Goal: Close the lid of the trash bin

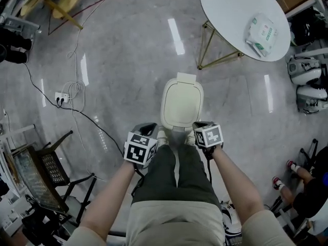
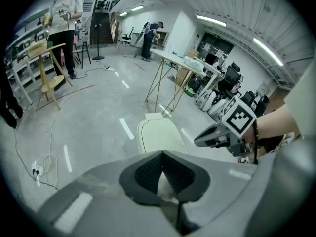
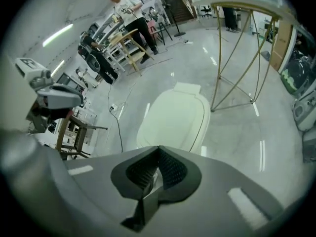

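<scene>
Plainly, in the head view the trash bin [image 1: 186,78] stood on the floor just ahead of my feet, its cream lid [image 1: 182,104] seemingly down flat, with my left gripper [image 1: 147,127] and right gripper [image 1: 202,124] near its front edge. In the left gripper view my jaws met, holding nothing; the right gripper view showed likewise. I judged the lid light, stiff, slick plastic, best pressed at its front rim
</scene>
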The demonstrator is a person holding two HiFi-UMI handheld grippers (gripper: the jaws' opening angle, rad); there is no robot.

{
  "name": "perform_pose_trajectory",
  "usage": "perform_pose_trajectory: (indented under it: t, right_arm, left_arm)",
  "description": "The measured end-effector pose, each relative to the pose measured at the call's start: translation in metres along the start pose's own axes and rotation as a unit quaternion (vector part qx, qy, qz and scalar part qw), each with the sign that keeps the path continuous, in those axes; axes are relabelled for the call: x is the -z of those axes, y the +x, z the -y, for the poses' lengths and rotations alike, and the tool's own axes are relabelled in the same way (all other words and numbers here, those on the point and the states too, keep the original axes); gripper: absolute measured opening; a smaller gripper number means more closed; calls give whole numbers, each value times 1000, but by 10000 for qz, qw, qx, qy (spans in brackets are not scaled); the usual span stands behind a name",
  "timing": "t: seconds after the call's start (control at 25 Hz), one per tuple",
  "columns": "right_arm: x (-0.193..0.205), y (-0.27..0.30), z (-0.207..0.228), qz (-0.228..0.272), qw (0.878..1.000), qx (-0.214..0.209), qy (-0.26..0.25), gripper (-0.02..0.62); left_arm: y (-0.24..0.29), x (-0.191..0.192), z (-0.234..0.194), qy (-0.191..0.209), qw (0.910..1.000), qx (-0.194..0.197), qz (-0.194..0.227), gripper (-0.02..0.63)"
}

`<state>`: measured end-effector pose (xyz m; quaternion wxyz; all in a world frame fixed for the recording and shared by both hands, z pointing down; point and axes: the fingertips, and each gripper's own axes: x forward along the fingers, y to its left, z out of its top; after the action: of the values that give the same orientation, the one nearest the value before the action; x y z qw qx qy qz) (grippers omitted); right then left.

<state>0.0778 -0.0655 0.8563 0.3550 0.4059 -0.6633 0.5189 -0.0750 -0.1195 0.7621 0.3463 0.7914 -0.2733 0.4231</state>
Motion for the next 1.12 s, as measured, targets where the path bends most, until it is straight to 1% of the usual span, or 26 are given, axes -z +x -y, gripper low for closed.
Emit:
perform_pose_trajectory:
  t: [0.08,0.16,0.24,0.32,0.44,0.56,0.68,0.8,0.88,0.96,1.04,1.12]
  right_arm:
    - [-23,-38,-10,326,9994,-75,69,3]
    - [-49,-77,-23,700,9974,-139,123,3]
    - [-79,-116,-38,1087,9940,-104,-35,3]
    - [-109,-157,-54,1491,9886,-129,-163,3]
    - [-143,-221,-85,2091,9771,-346,-165,3]
    - [-166,-284,-112,2595,9643,-385,-356,3]
    - [-179,-344,-142,3106,9481,-428,-531,3]
    - [-182,-397,-175,3530,9314,-472,-755,3]
    - [-180,-426,-194,3750,9212,-505,-905,3]
    - [-178,-453,-211,3959,9104,-493,-1094,3]
    - [-179,-482,-225,4243,8952,-393,-1306,3]
    - [-180,-514,-236,4643,8742,-322,-1386,3]
  left_arm:
    - [-21,-18,5,81,9999,-34,139,3]
    - [-44,-39,10,242,9992,-86,302,3]
    - [-70,-67,13,366,9978,-143,541,3]
    - [-98,-97,18,450,9952,-186,845,3]
    - [-148,-141,30,585,9887,-248,1359,3]
    - [-203,-181,47,732,9779,-277,1937,3]
    - [-254,-211,65,1019,9657,-335,2364,3]
    - [-298,-230,84,1303,9540,-355,2675,3]
    - [-324,-239,98,1445,9470,-339,2850,3]
    - [-348,-246,111,1560,9380,-339,3078,3]
    - [-371,-253,124,1692,9271,-366,3324,3]
    - [-392,-258,138,1843,9159,-424,3539,3]
